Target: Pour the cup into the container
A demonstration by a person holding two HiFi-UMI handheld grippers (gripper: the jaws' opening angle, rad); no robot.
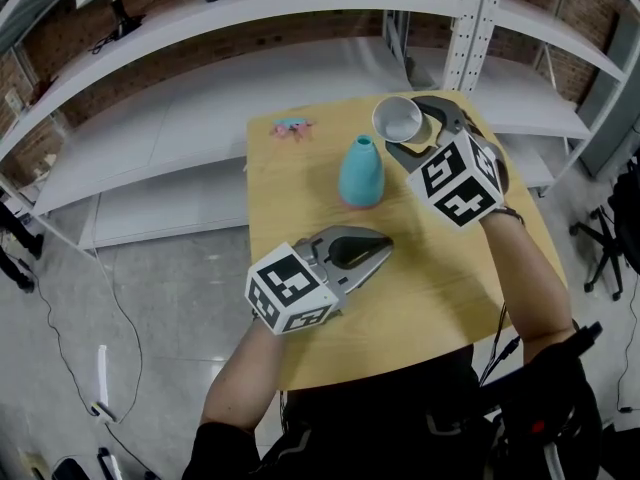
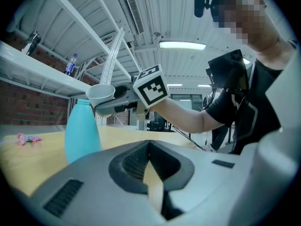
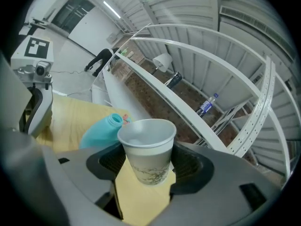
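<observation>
Paper cup (image 3: 146, 147), clamped in the right tool (image 3: 147, 169), stands near upright, mouth upward

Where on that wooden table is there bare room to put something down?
Bare wood lies along the table's left edge between the pink item and the left hand-held gripper, and front right beside the forearm. Crowded at far right: teal bottle, right hand-held gripper holding the paper cup.

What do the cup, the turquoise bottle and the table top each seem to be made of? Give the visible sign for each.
The cup looks like paper: matt white, rolled rim, faint printed pattern. The bottle looks like plastic or silicone: smooth, satin turquoise. The table top is wood or wood-look laminate: pale grain lines, low sheen.
</observation>
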